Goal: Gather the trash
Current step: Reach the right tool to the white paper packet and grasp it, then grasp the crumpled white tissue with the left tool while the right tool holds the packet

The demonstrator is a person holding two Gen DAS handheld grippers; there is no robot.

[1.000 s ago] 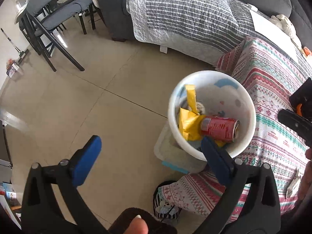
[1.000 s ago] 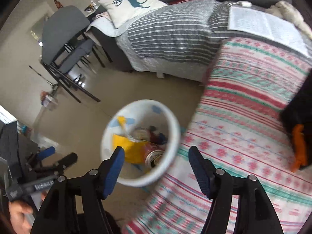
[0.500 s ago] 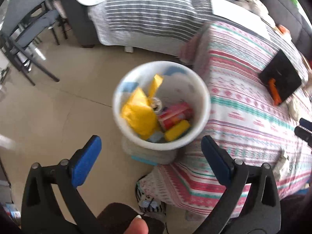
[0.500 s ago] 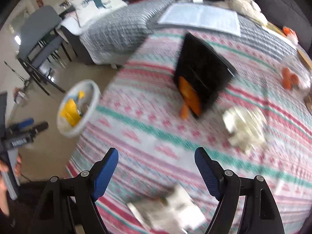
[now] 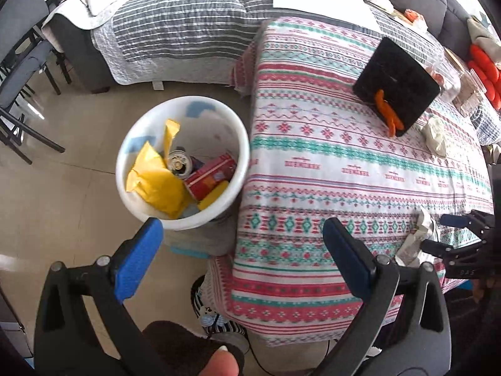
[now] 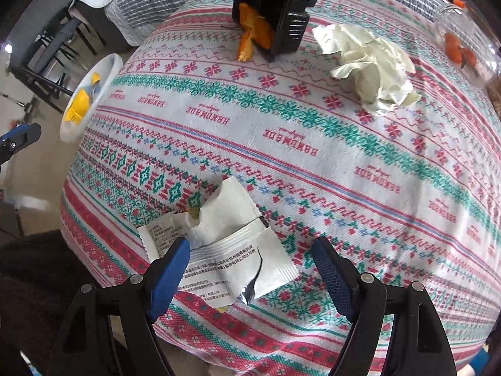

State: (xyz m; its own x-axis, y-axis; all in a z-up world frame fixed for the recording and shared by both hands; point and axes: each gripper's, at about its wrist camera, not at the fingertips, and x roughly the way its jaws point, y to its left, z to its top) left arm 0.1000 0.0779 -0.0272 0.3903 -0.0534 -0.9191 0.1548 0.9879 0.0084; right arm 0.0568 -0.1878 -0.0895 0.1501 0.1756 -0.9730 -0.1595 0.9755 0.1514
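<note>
Two hand-held grippers stand wide open with nothing gripped: the right hand-held gripper (image 6: 250,269), whose jaws have just been opening, hangs over a torn white wrapper (image 6: 225,250) near the bench (image 6: 344,163) edge, the wrapper lying partly between its pads; the left hand-held gripper (image 5: 244,260) hovers beside the white bin (image 5: 131,144) on the floor, already holding trash.

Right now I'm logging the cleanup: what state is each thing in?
White plastic bin: upright on floor, partly filled.
Torn white wrapper: flat on tablecloth, between open right tongs.
Crumpled cream paper: lying on tablecloth.
Black tray: tilted, orange peel spilling out.
Left tongs: open, empty.
</note>
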